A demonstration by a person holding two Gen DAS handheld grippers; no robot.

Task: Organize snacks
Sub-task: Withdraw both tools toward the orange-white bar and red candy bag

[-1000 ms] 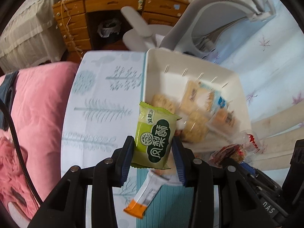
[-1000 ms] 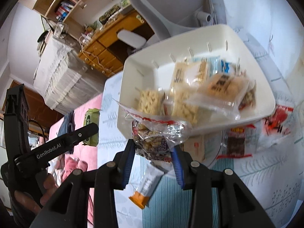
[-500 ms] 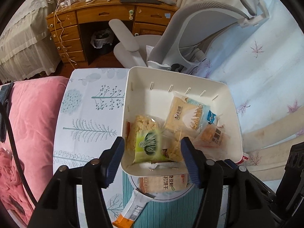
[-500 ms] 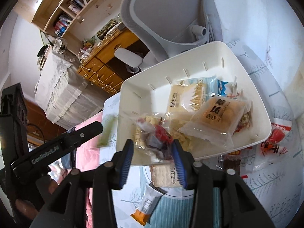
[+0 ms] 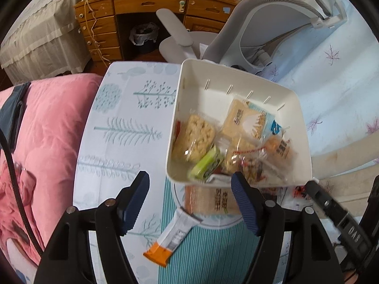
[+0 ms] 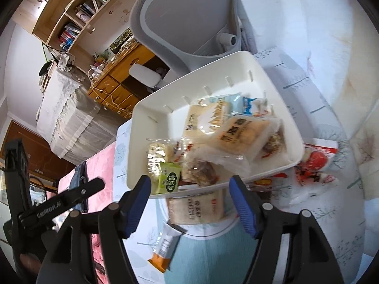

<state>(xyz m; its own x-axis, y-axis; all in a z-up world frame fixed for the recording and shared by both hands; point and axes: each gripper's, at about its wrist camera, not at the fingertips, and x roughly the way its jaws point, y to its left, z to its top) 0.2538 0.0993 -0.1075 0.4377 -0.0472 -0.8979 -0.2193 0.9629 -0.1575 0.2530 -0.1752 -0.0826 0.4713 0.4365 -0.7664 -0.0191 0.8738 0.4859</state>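
Each camera sits behind its own gripper and looks forward and down along the two fingers at the bench. The left wrist view faces the white bin from its near left corner, close above the rim, with the left gripper framing the lower edge. The right wrist view looks from close by, tilted, with the right gripper low in frame. Both share the bin, the orange-tipped bar, and the grey chair and wooden desk beyond.
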